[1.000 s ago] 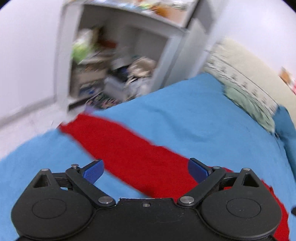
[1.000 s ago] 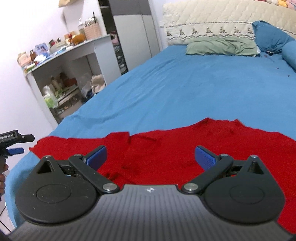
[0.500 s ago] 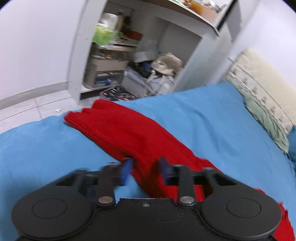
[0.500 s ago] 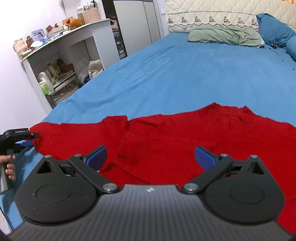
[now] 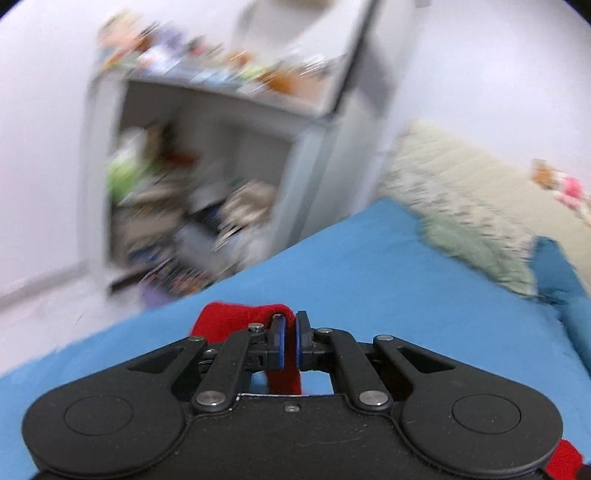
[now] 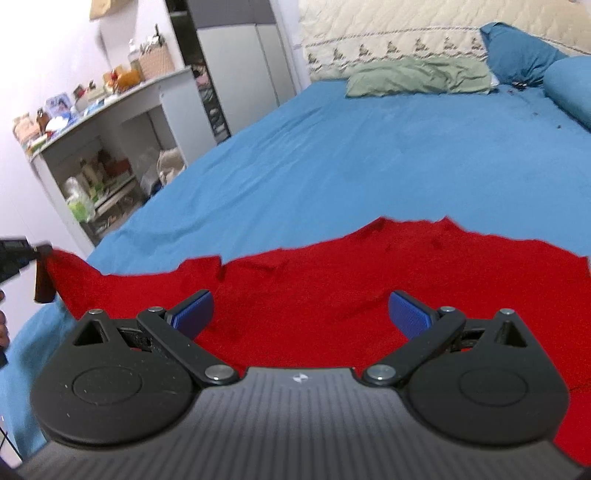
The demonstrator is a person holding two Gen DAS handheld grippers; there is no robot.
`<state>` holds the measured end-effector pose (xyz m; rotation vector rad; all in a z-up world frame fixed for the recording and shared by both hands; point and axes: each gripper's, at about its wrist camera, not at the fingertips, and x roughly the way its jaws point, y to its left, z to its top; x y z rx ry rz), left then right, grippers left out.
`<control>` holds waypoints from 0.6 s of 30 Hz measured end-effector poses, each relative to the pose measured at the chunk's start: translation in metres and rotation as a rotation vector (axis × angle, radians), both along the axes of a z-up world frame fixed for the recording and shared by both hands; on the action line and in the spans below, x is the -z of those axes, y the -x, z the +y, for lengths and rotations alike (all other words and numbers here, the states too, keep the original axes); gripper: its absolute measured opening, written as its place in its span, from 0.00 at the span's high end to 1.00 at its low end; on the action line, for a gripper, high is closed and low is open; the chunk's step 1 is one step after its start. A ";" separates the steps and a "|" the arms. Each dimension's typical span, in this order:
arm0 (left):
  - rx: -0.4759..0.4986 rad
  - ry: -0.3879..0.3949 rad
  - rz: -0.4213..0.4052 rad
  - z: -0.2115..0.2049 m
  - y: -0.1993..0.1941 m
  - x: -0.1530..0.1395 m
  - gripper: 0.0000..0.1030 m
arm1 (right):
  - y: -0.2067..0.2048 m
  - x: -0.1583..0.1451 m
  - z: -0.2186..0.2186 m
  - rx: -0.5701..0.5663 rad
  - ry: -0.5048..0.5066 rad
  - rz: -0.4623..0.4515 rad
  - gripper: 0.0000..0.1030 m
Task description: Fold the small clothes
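Note:
A red knitted sweater [image 6: 332, 280] lies spread on the blue bed sheet [image 6: 351, 162]. My left gripper [image 5: 289, 339] is shut on the end of the sweater's sleeve [image 5: 236, 319], with red cloth pinched between the blue pads and bunched in front of them. In the right wrist view the left gripper [image 6: 18, 254] shows at the far left edge, holding the sleeve end [image 6: 66, 269] raised off the bed. My right gripper [image 6: 301, 312] is open and empty, just above the sweater's body.
A cluttered white shelf unit [image 6: 107, 155] stands past the bed's left edge, blurred in the left wrist view [image 5: 207, 177]. A green pillow [image 6: 417, 77], blue pillows [image 6: 517, 51] and a quilted headboard [image 6: 388, 33] lie at the far end.
My left gripper has closed on the sleeve end and lifted it off the bed. My right gripper has stayed open over the sweater's body.

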<state>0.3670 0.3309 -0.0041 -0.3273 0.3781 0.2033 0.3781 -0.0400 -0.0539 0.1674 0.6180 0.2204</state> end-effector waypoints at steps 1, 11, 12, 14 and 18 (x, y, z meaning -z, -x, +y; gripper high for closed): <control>0.053 -0.023 -0.027 -0.022 0.000 -0.013 0.95 | 0.002 -0.004 -0.007 0.008 -0.002 -0.009 0.00; 0.544 -0.085 0.015 -0.260 -0.030 -0.005 0.95 | 0.028 -0.024 -0.094 0.222 0.053 -0.048 0.00; 0.569 -0.098 0.055 -0.281 -0.035 0.009 0.95 | 0.029 -0.021 -0.102 0.248 0.075 -0.030 0.00; 0.609 -0.132 0.155 -0.315 -0.042 0.047 0.95 | 0.032 -0.012 -0.121 0.279 0.090 0.009 0.00; 0.625 -0.150 0.300 -0.338 -0.051 0.106 0.95 | 0.037 0.009 -0.151 0.303 0.074 0.066 0.00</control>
